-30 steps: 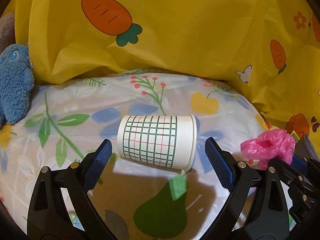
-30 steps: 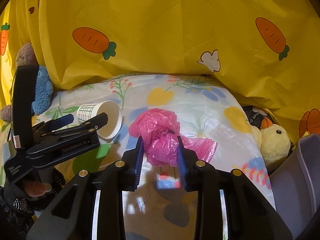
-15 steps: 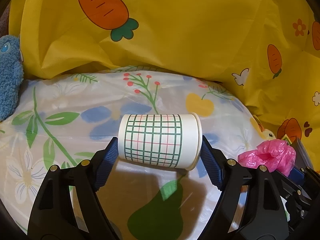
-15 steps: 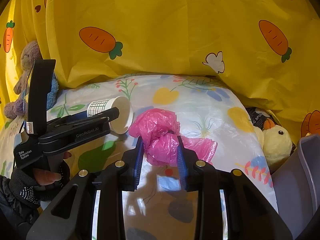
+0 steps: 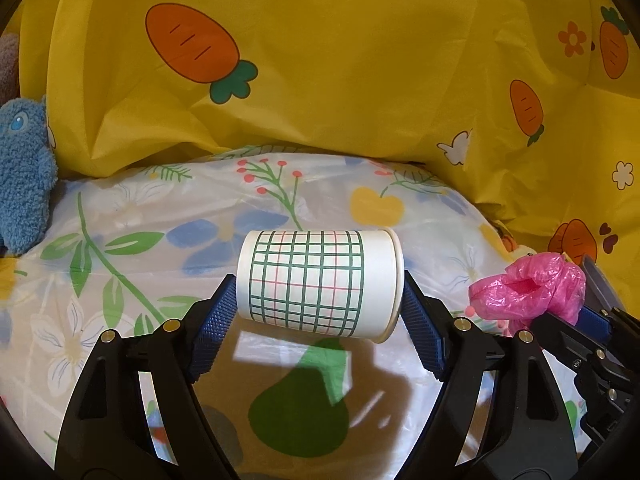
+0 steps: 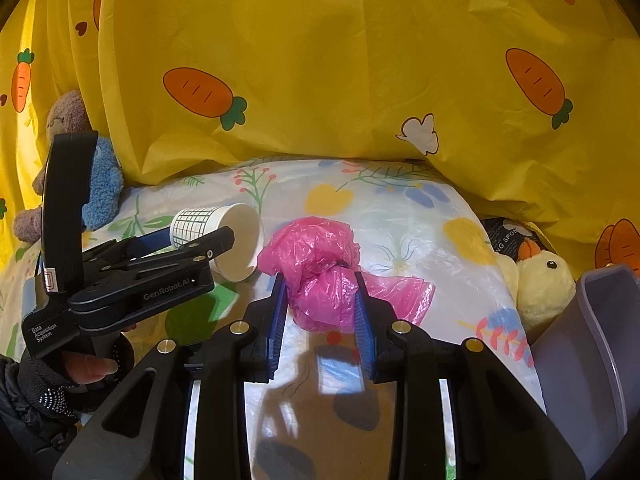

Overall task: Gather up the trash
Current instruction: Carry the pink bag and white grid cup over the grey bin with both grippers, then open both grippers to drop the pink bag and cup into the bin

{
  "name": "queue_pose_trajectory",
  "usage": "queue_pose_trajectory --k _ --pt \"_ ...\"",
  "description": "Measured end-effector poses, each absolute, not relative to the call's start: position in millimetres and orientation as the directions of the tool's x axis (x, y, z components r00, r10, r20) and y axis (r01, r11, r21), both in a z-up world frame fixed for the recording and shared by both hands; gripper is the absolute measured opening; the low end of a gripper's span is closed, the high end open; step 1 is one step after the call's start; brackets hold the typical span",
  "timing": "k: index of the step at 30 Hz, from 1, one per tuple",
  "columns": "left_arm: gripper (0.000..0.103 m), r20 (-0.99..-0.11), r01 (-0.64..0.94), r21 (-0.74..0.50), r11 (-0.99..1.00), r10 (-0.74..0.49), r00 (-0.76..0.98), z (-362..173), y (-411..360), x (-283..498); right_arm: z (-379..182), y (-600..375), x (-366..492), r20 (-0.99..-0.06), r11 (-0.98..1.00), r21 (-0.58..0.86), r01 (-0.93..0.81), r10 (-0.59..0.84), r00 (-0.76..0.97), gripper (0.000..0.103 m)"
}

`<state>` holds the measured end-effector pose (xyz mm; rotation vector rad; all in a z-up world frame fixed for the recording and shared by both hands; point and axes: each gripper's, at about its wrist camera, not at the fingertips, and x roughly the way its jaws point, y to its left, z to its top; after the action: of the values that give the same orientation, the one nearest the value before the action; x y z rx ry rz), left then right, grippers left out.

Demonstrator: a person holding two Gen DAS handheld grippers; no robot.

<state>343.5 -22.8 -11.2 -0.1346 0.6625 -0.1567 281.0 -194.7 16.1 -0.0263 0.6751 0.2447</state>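
Observation:
A white paper cup [image 5: 304, 280] with a green grid print lies sideways between my left gripper's [image 5: 318, 292] blue pads. They press on its base and rim, and it hangs just above the floral sheet. In the right wrist view the cup [image 6: 240, 240] shows its open mouth, with the left gripper [image 6: 196, 236] in a person's hand. My right gripper [image 6: 320, 300] is shut on a crumpled pink plastic bag [image 6: 316, 264]. That bag [image 5: 528, 292] also shows at the right edge of the left wrist view.
A floral plastic sheet [image 5: 120, 260] covers the surface, backed by a yellow carrot-print cloth [image 5: 320, 60]. A blue plush toy [image 5: 24, 184] sits at the left, a yellow duck plush [image 6: 540, 284] and a grey bin [image 6: 592, 340] at the right.
My left gripper moved in around the lying cup, shut on its two ends and raised it a little. The right gripper kept its hold on the pink bag and stayed put.

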Motion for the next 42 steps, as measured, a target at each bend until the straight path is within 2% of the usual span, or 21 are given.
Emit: queue_pose_trajectory --k 11,18,24,30,36,37,41,42 --pt "0.078 -0.489 0.237 -0.148 0.96 -0.28 0.826 50 -76 274 52 -238 223 -0.546 0.982 0.061 -0.178 0.182 0.818 0.032" --pt "0.078 -0.437 0.399 -0.175 0.9 -0.434 0.788 80 -154 236 70 -315 176 -0.483 0.999 0.043 -0.005 0.025 0.875 0.032" --pt "0.078 -0.442 0.515 -0.236 0.824 -0.563 0.699 74 -237 226 55 -396 159 -0.506 0.977 0.056 0.207 -0.151 0.849 0.032" --pt "0.078 -0.473 0.576 -0.298 0.761 -0.642 0.604 53 -301 233 30 -439 154 -0.55 0.957 0.056 0.284 -0.207 0.809 0.034" --pt "0.078 -0.496 0.608 -0.347 0.714 -0.69 0.527 35 -329 244 19 -455 151 -0.561 0.951 0.072 0.299 -0.21 0.801 0.044" --pt "0.081 -0.504 0.603 -0.349 0.717 -0.686 0.524 32 -330 246 17 -456 151 -0.563 0.951 0.07 0.3 -0.211 0.799 0.049" --pt "0.085 -0.516 0.569 -0.316 0.759 -0.641 0.568 30 -320 247 14 -456 149 -0.561 0.949 0.066 0.307 -0.22 0.798 0.055" --pt "0.087 -0.519 0.558 -0.299 0.774 -0.623 0.585 30 -316 246 13 -456 149 -0.56 0.948 0.067 0.31 -0.221 0.798 0.06"
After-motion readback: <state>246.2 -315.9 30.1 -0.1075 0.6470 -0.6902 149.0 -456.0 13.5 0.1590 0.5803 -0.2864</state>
